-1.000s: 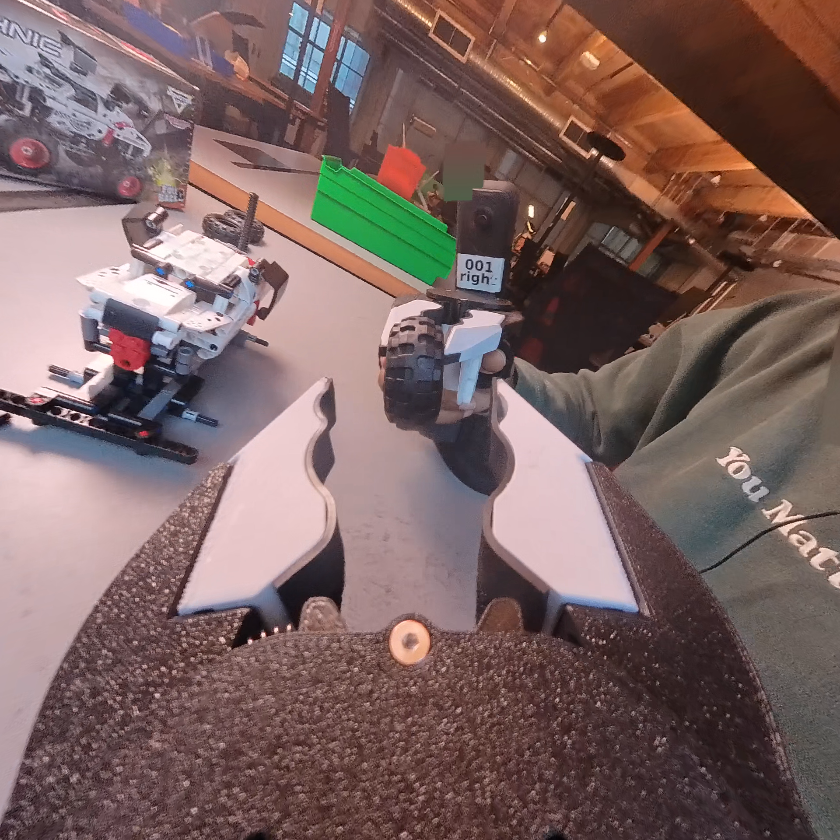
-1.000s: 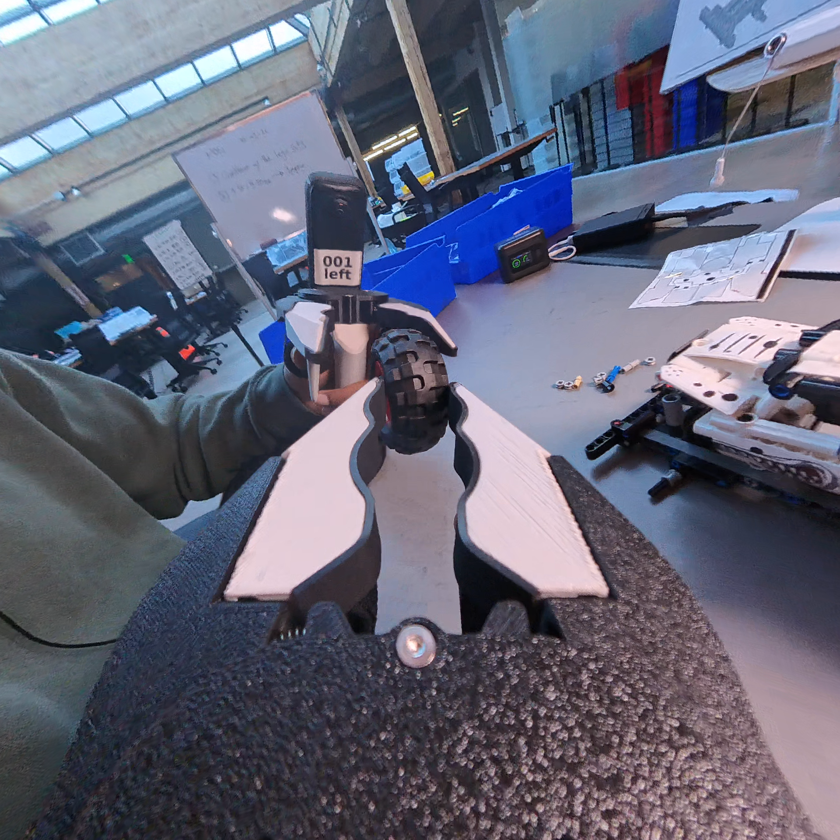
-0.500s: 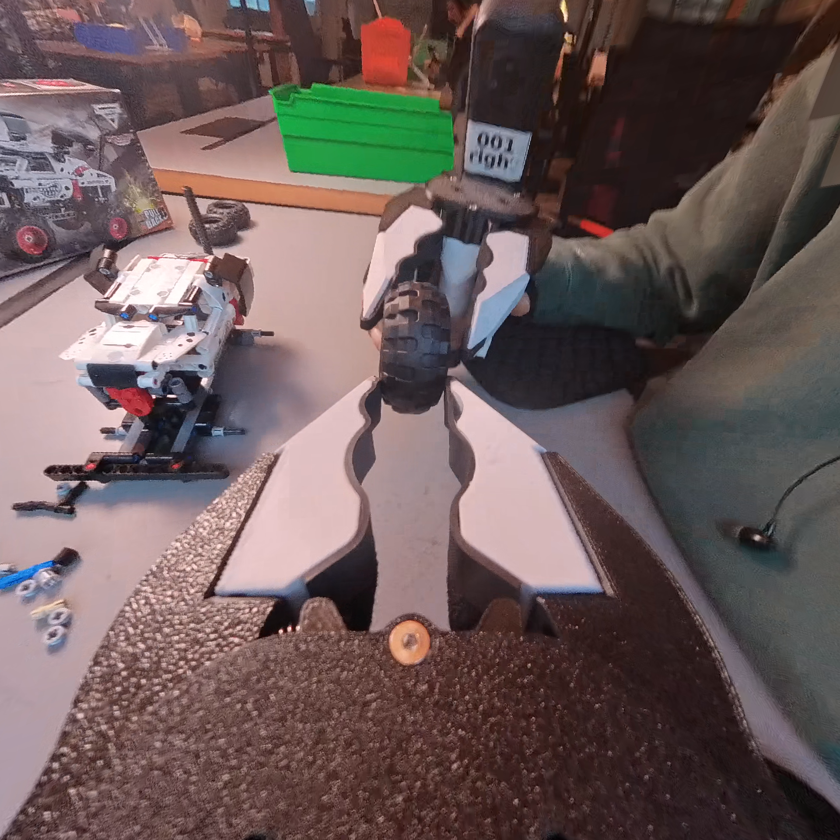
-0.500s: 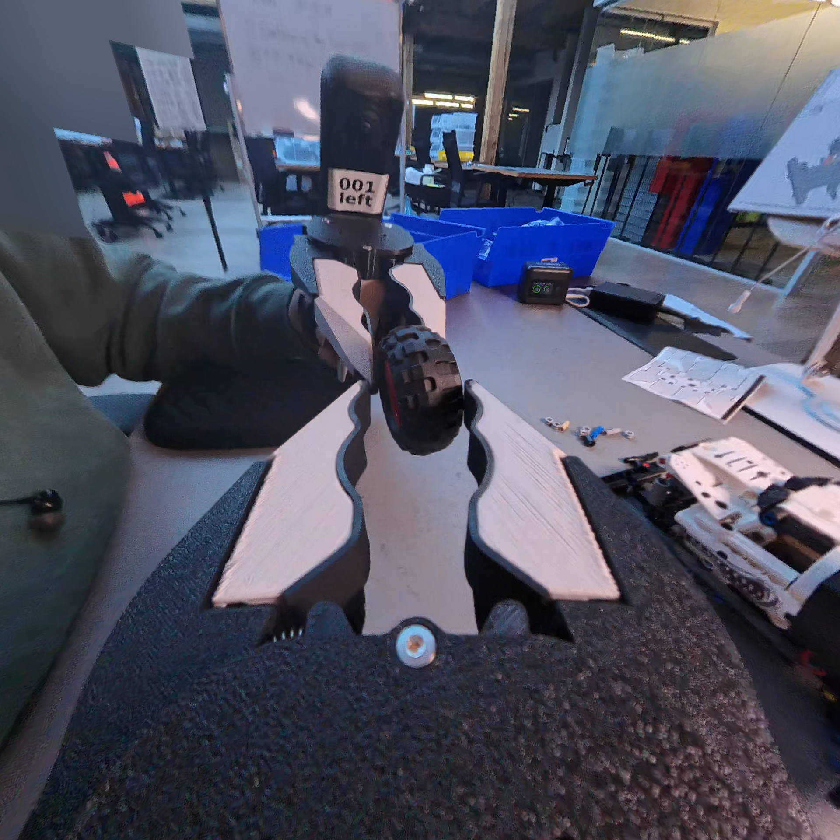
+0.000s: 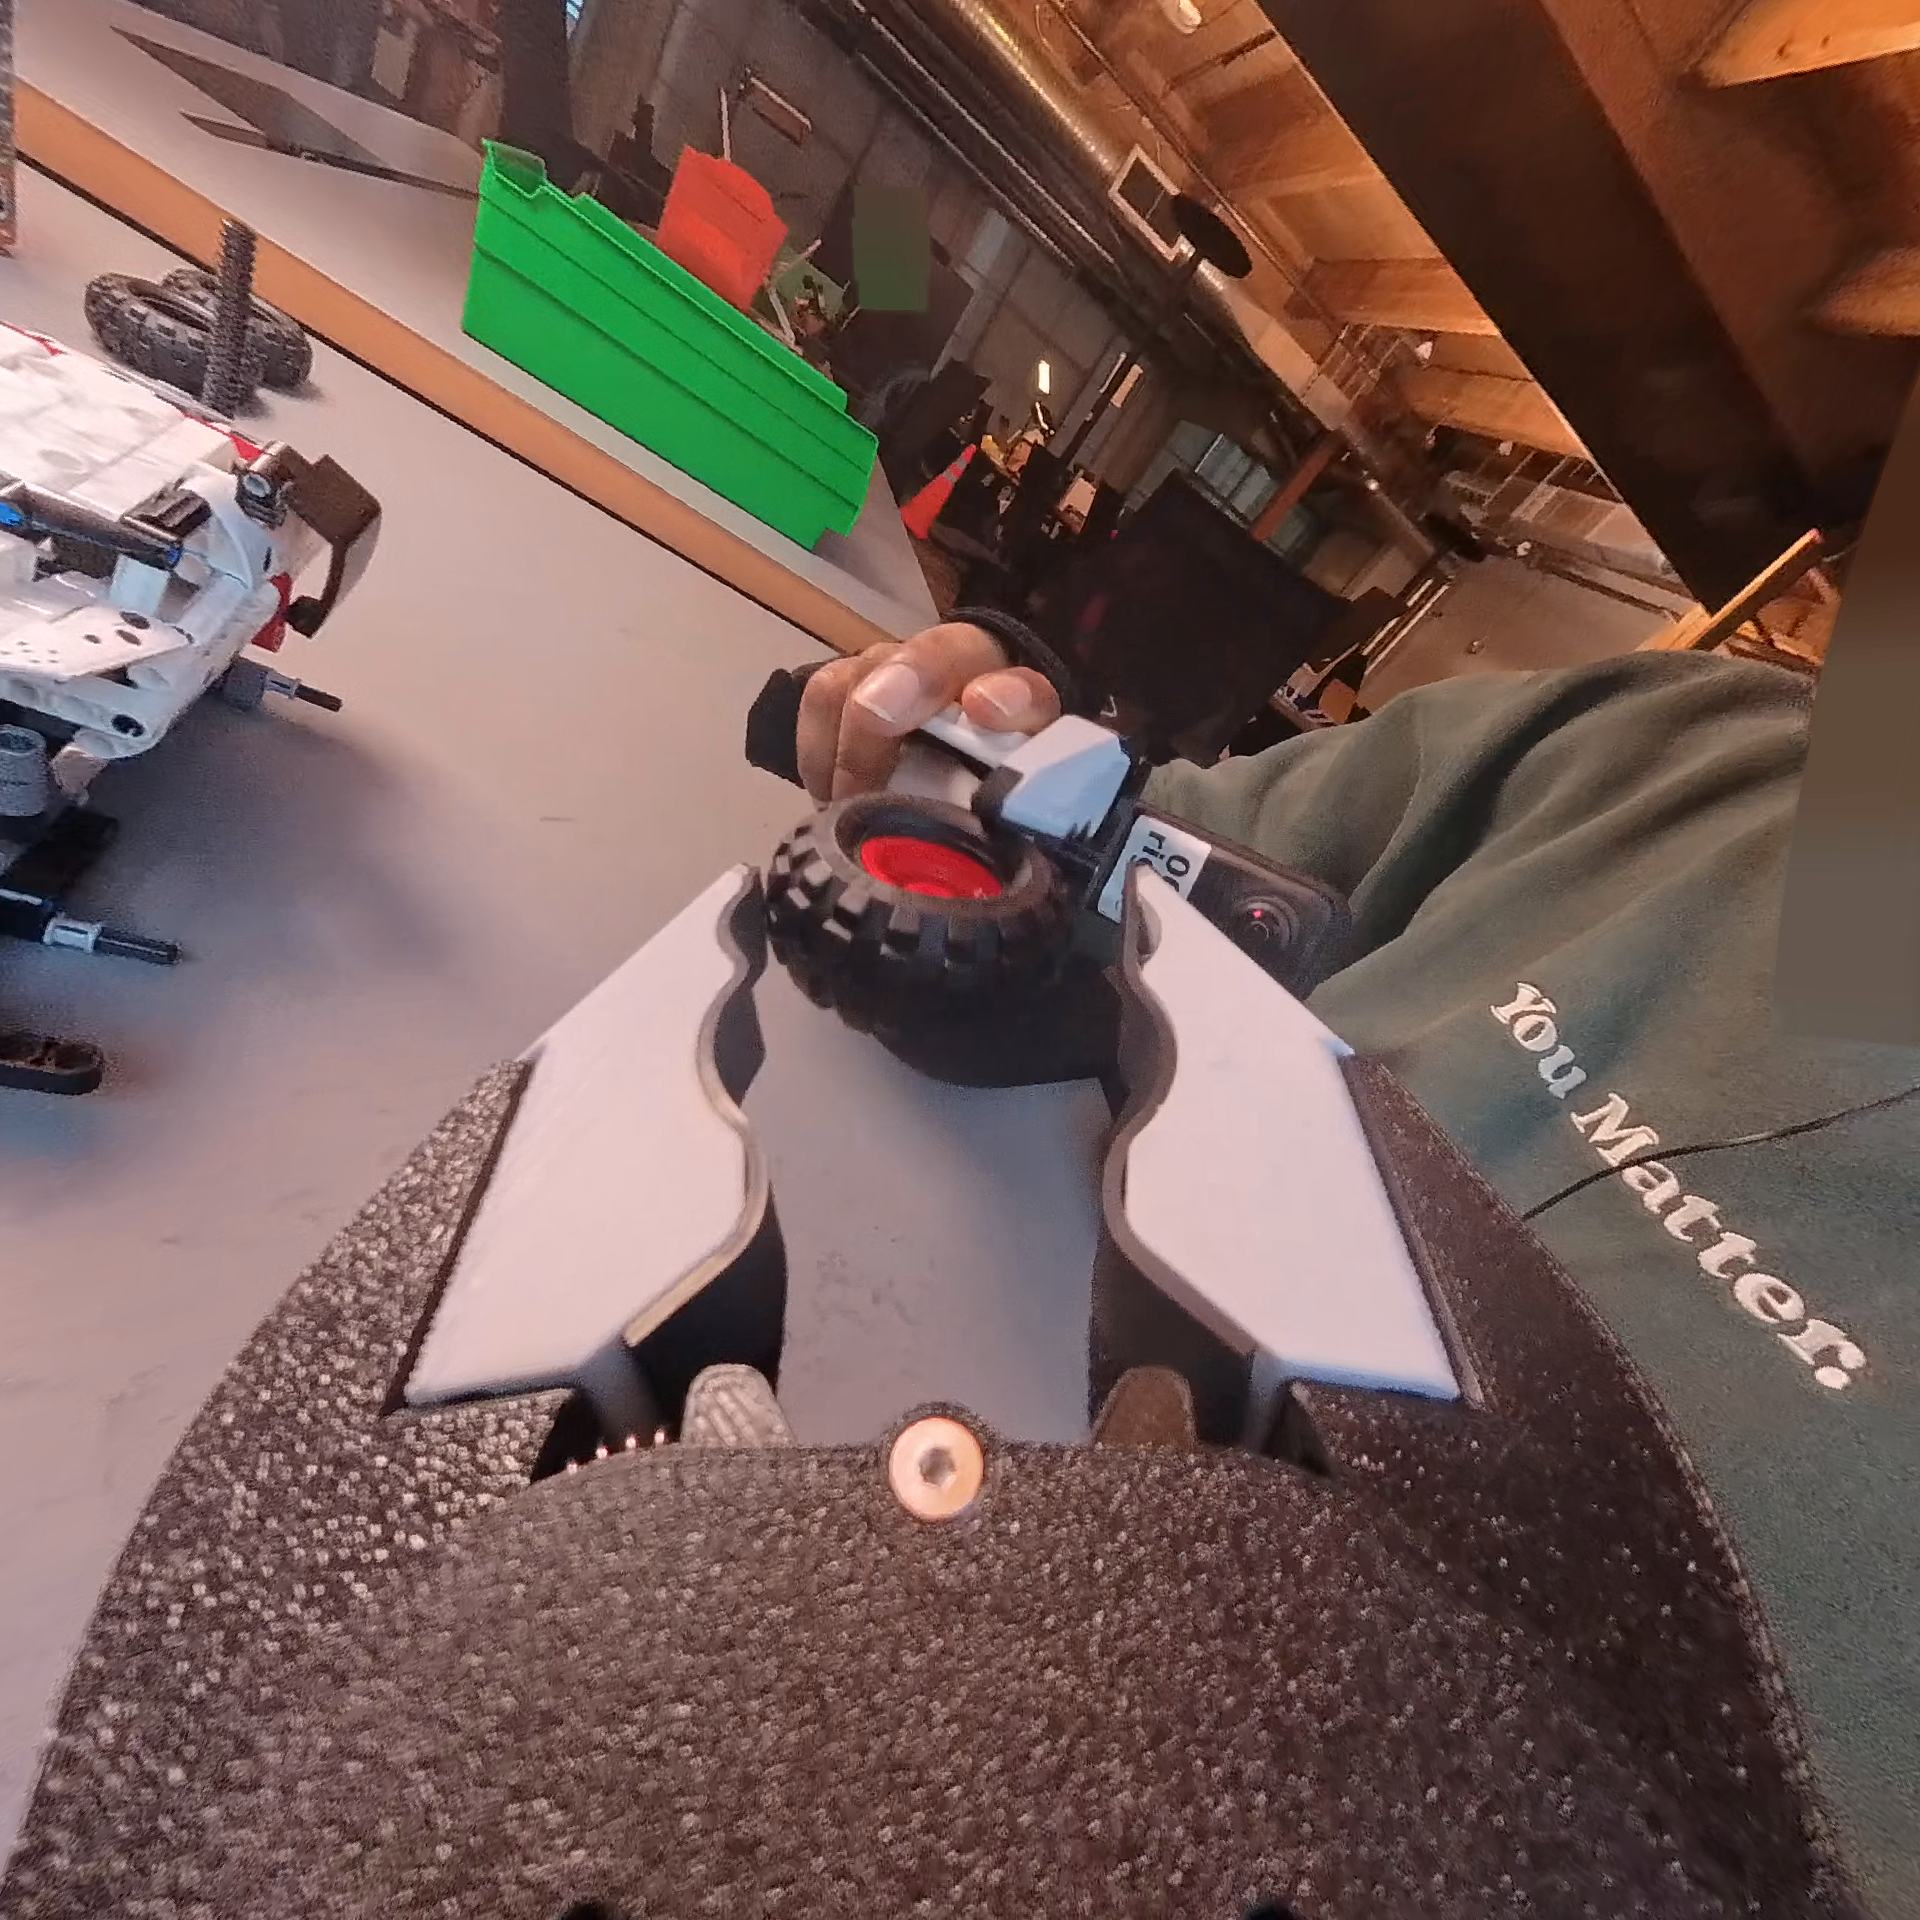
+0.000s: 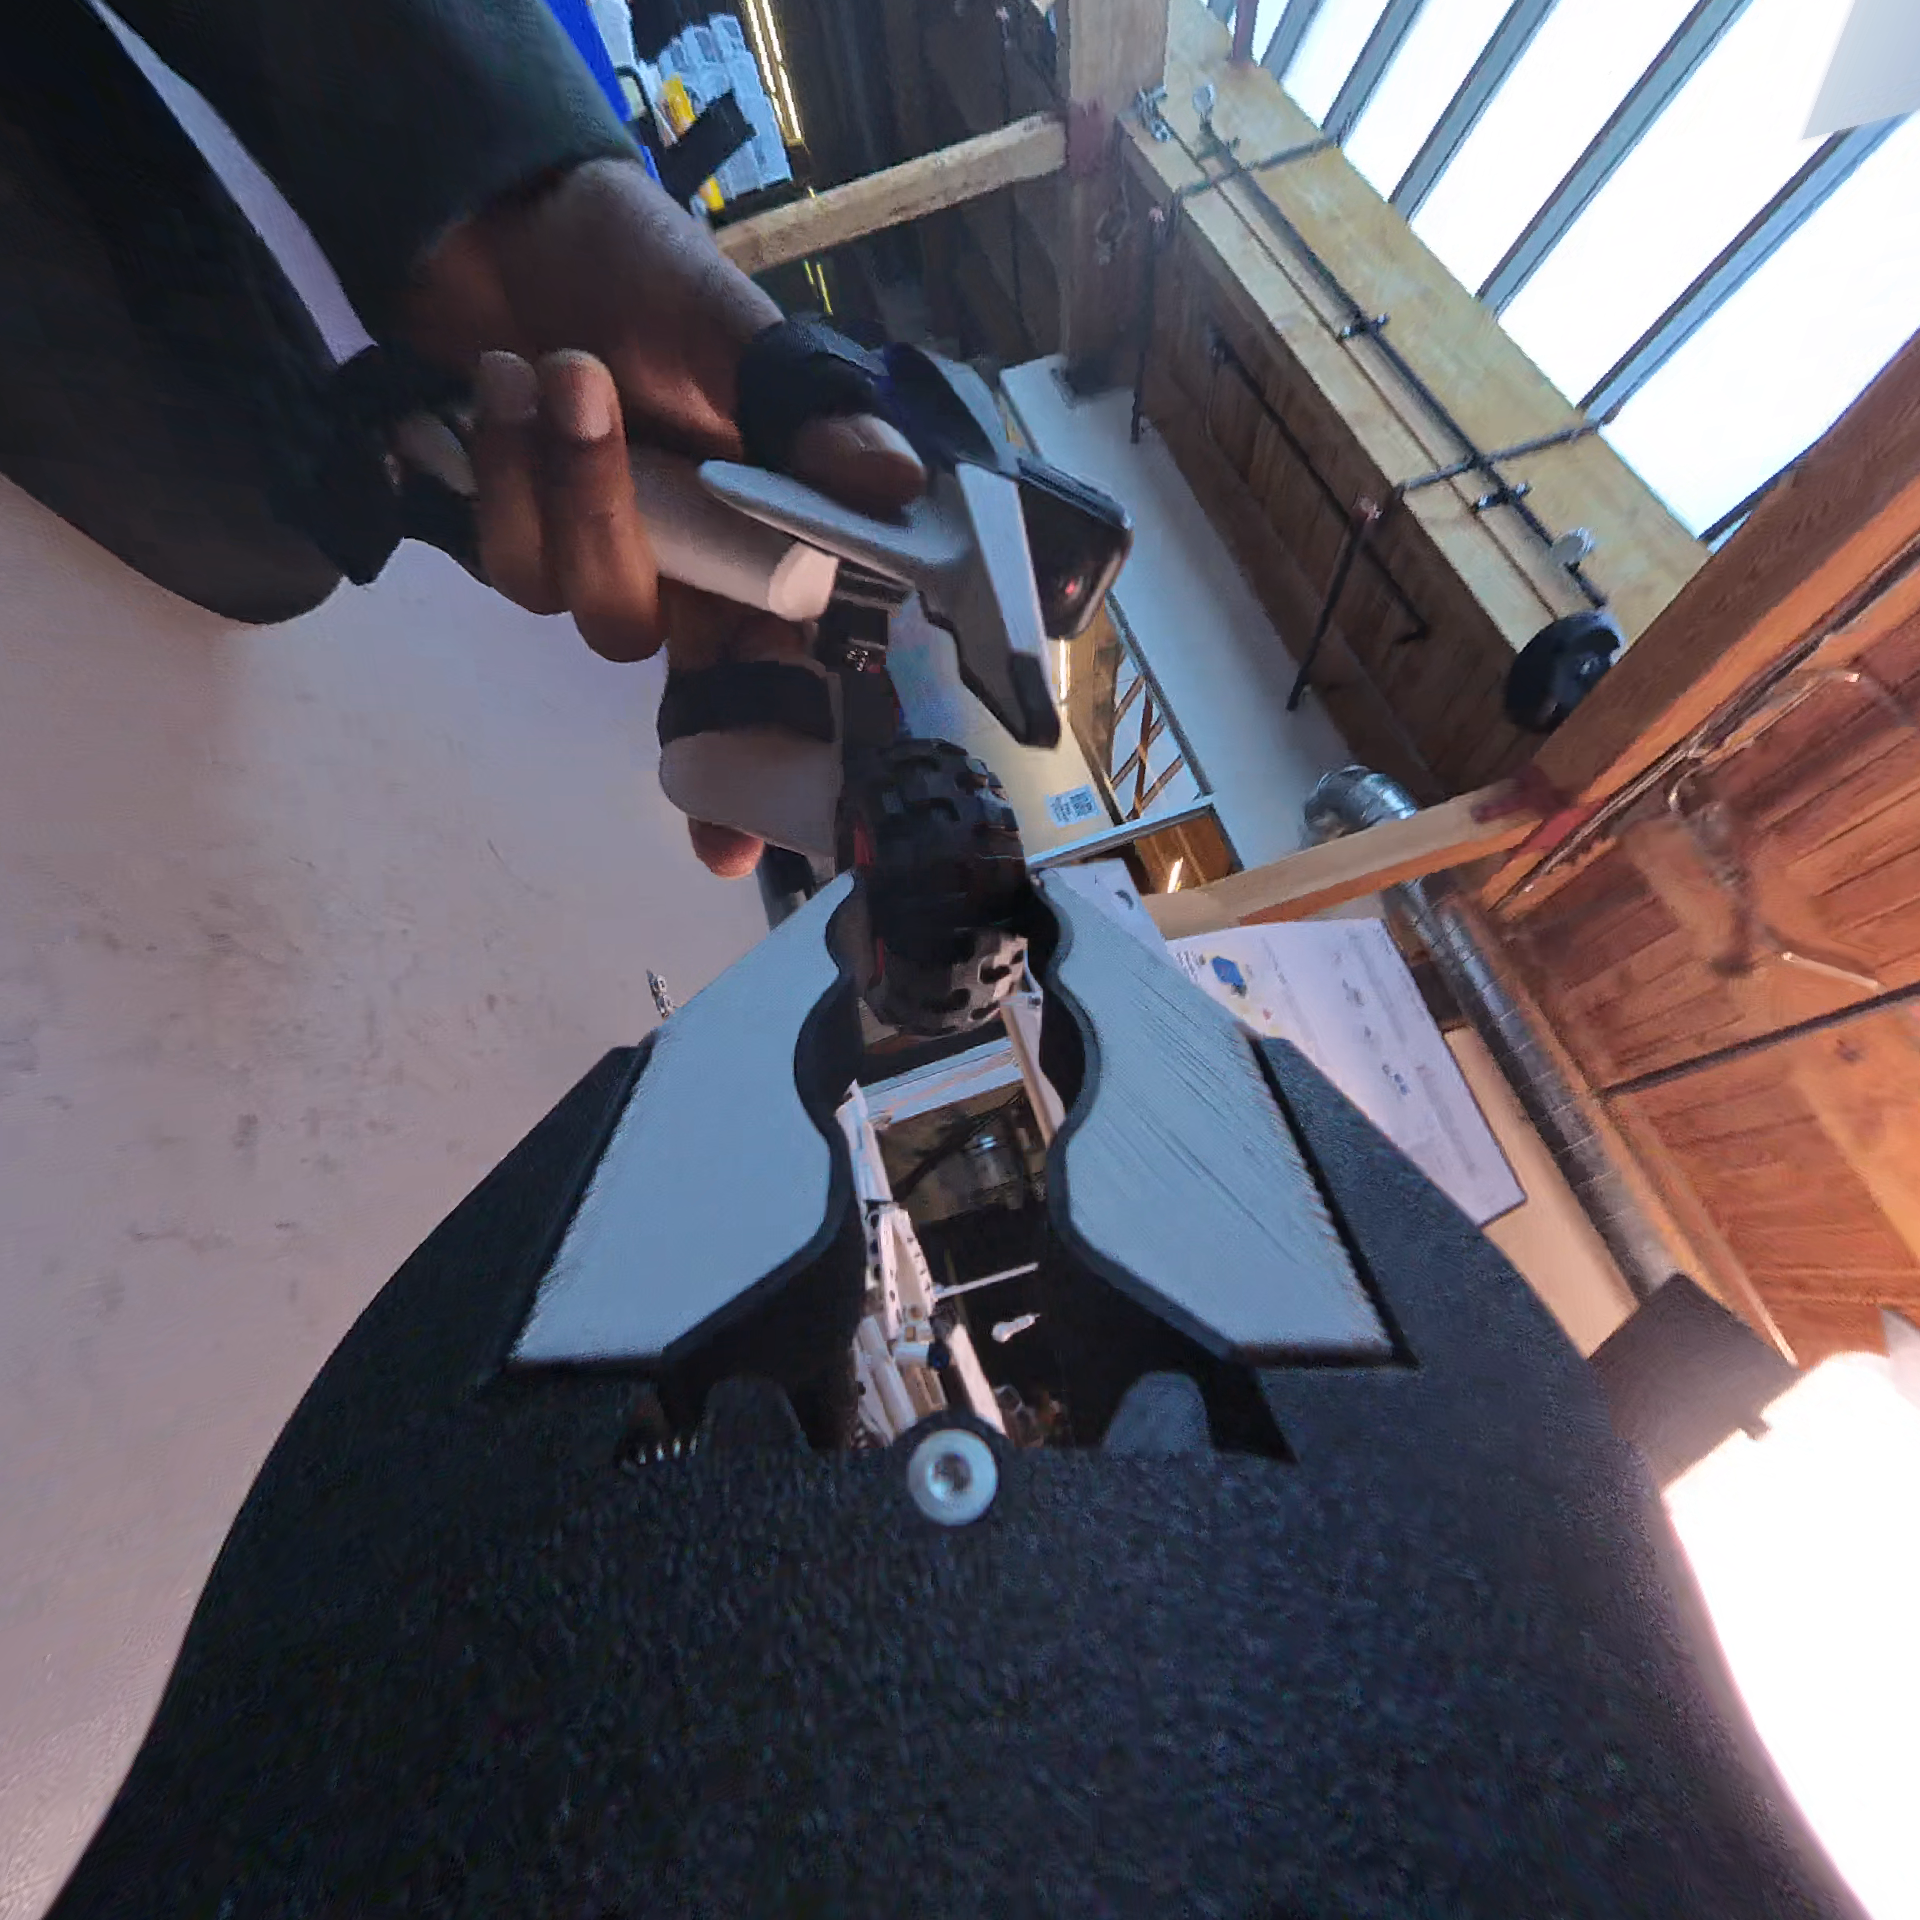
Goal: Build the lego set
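A black tyre with a red hub (image 5: 883,961) lies hub up between the tips of my left gripper (image 5: 935,894). The left jaws stand wide on either side of its tread. I cannot tell whether they touch it. My right gripper (image 6: 945,899) is shut on the same wheel (image 6: 935,821) across its width. One of its white fingers (image 5: 1060,779) lies over the hub in the left wrist view. The white lego truck (image 5: 114,582) stands on the table at the left and shows through the gap between the right gripper's jaws (image 6: 935,1195).
Two loose tyres (image 5: 197,332) lie behind the truck. Black pins (image 5: 83,935) and a black beam (image 5: 42,1065) lie at the left. A green bin (image 5: 665,353) stands at the table's far edge. An instruction sheet (image 6: 1351,1039) and the person's green sleeve (image 5: 1558,935) are close.
The wheel has turned from upright to hub up. My left jaws have widened around it. The right gripper has rolled over, still shut on the wheel.
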`<control>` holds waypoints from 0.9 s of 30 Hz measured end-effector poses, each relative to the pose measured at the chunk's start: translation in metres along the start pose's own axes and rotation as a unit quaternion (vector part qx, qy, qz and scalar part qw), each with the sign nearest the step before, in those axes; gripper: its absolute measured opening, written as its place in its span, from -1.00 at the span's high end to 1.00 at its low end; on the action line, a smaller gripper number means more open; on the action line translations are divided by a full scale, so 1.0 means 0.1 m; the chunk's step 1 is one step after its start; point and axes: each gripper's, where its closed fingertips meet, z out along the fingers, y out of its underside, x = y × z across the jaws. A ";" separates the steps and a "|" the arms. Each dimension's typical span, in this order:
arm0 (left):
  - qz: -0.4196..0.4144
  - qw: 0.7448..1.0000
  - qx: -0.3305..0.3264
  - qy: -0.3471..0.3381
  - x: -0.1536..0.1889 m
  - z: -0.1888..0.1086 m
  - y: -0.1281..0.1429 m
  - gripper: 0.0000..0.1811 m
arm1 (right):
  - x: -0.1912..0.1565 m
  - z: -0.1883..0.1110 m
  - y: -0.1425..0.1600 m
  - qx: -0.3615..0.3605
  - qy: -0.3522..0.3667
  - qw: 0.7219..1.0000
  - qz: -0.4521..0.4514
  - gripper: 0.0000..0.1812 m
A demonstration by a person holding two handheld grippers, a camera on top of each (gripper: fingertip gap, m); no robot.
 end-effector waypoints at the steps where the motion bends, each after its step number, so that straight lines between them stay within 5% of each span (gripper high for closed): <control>1: 0.015 1.000 -0.008 -0.013 -0.02 0.01 0.02 0.36 | -0.03 0.01 -0.04 0.005 0.003 1.000 -0.017 0.70; 4: 0.100 0.993 -0.033 -0.061 -0.07 -0.02 0.07 0.39 | -0.10 0.02 -0.02 0.000 -0.009 1.000 -0.018 0.69; 7: 0.208 0.969 -0.064 -0.115 -0.14 -0.04 0.14 0.39 | -0.20 0.02 0.08 -0.010 -0.069 0.994 0.081 0.60; 12: 0.269 0.939 -0.126 -0.174 -0.37 -0.04 0.34 0.40 | -0.47 -0.08 0.20 -0.034 -0.197 0.954 0.223 0.53; 18: 0.261 0.906 -0.209 -0.261 -0.73 0.00 0.57 0.39 | -0.58 -0.28 0.20 -0.066 -0.310 0.893 0.320 0.61; 21: 0.231 0.892 -0.230 -0.313 -0.91 -0.02 0.61 0.39 | -0.79 -0.27 0.24 -0.102 -0.343 0.888 0.287 0.61; 27: 0.183 0.892 -0.298 -0.288 -0.88 -0.10 0.86 0.35 | -1.05 -0.19 0.41 -0.153 -0.377 0.884 0.229 0.62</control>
